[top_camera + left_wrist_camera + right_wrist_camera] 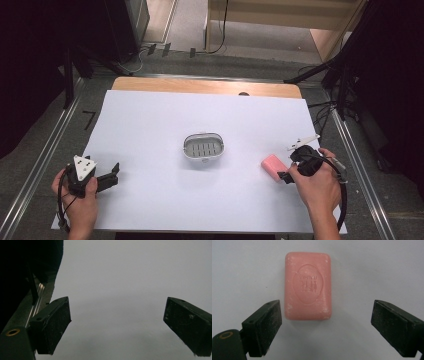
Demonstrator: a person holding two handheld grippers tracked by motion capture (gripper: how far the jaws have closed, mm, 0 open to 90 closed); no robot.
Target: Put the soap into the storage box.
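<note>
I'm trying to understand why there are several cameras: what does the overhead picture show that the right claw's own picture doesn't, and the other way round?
The high view alone shows the metal soap dish mid-table, the left claw, both hands and the white sheet's edges. The right gripper view alone shows the stamped lettering on the pink soap bar and the right claw's open jaws apart from it. Both show the soap lying flat on the white sheet, just ahead of that claw.

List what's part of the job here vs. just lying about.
In the job:
- pink soap bar, lying flat on the white sheet, just ahead of the open right gripper, untouched
- slotted soap dish, mid-sheet, empty

Lying about:
- left gripper, open, idle near the sheet's left edge
- white sheet
- cables on the floor beyond the table
</note>
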